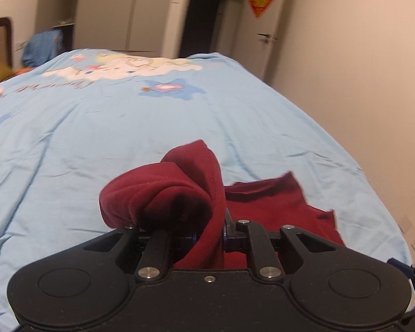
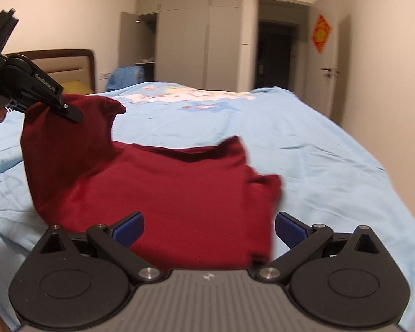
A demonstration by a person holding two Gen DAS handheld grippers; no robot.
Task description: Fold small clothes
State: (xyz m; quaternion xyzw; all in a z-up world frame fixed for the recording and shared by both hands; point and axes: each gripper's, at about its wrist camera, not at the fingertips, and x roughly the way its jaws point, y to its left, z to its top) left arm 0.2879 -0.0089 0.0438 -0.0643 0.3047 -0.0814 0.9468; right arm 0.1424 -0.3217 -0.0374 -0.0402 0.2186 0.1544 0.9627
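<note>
Shirt: dark red knit cloth, matt. Bedsheet: smooth pale-blue cotton-like cloth, creased. Left gripper: matt black plastic, shiny metal pins.

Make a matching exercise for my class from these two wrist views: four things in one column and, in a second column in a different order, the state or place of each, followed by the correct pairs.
Things
1. left gripper
2. right gripper
3. maroon shirt
4. red diamond decoration

States or places
A. stuck on the white door
B. jaws wide open, holding nothing
C. one side lifted, the rest lying on the light blue bedsheet
D. shut on a fold of cloth

Pairs: 1-D, 2-B, 3-C, 4-A
</note>
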